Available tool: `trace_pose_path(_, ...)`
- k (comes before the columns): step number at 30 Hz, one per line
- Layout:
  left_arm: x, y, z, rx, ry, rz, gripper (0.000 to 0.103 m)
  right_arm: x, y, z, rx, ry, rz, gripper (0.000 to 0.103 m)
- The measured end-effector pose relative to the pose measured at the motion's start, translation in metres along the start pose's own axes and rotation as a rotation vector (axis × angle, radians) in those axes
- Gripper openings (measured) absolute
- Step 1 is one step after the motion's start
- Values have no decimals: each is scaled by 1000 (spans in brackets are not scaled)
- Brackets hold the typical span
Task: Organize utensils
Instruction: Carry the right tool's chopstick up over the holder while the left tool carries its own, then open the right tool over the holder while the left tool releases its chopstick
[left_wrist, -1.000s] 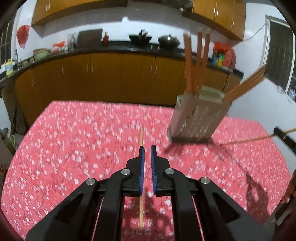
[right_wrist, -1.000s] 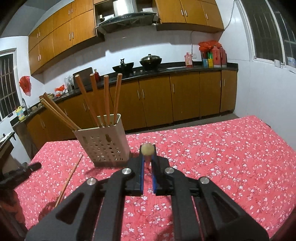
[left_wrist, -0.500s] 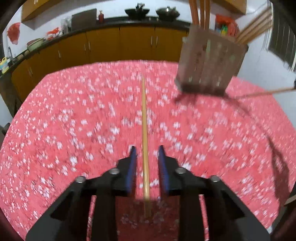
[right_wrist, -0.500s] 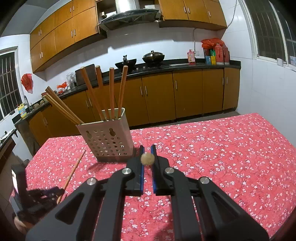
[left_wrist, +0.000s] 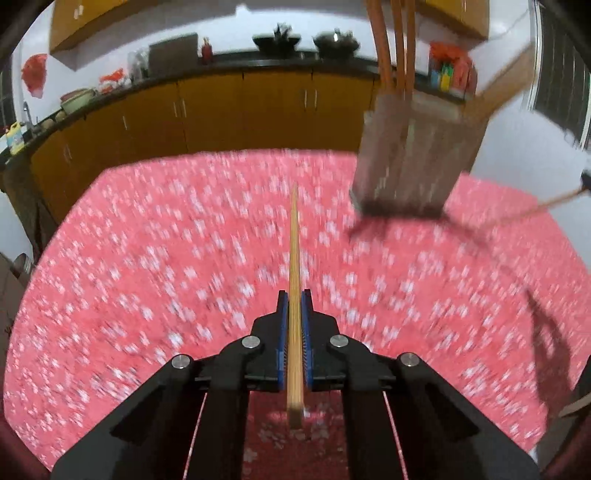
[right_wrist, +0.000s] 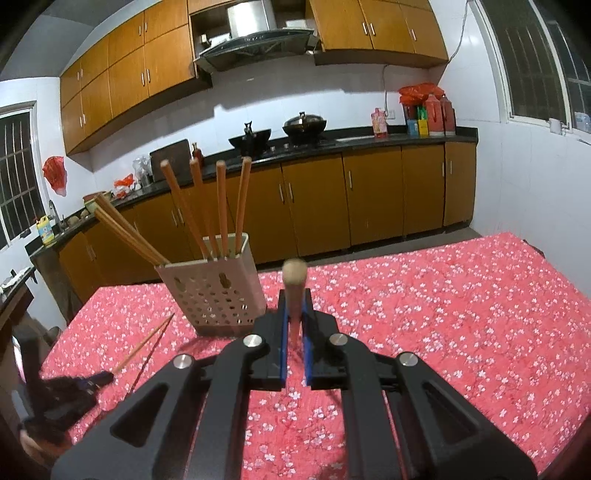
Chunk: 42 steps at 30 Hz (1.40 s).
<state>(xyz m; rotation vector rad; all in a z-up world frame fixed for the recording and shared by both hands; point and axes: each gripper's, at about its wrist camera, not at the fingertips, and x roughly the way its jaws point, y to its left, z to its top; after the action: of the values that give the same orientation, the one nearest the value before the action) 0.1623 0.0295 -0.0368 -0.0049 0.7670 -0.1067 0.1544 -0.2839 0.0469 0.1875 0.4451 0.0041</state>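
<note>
Pale bamboo chopstick (left_wrist: 294, 258) clamped lengthwise in left gripper (left_wrist: 294, 306), low over red floral tablecloth (left_wrist: 147, 258); perforated beige holder (left_wrist: 413, 166) ahead-right. Best lifted clear, then tipped upright.

Right view: right gripper (right_wrist: 294, 306) pinching round-ended wooden stick (right_wrist: 294, 284), holder just left, already stocked. Worth approaching one at a time.

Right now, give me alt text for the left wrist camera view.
The left gripper is shut on a wooden chopstick lying on a red floral tablecloth. A perforated utensil holder with more chopsticks stands ahead to the right, blurred.
</note>
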Motion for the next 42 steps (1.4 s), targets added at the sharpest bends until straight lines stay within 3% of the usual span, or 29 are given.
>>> trace_pose_path(5,-33,8,30,-48,-111,-29,7,-7,-1,6,-2,-27,4,8)
trace_pose_path(12,-53,13,50,-92,-175,-44,7,-10,3,9,-10,-34,15,8)
trace_pose_path(19,-78,7,77,-79,-245,-66,7,-26,17,34,-17,-80,110,8)
trace_pose_path(23,-101,-5,98,-58,-318,-87,7,-47,33,58,-26,-140,212,8)
trace_pose_path(27,-119,-19,118,-33,-389,-100,7,-68,53,81,-60,-223,259,8)
trace_pose_path(38,-143,-73,185,-34,-594,-127,7,-69,84,141,-94,-425,238,8)
trace_pose_path(42,-138,-79,200,-52,-628,-111,7,-57,90,161,-84,-478,232,8)
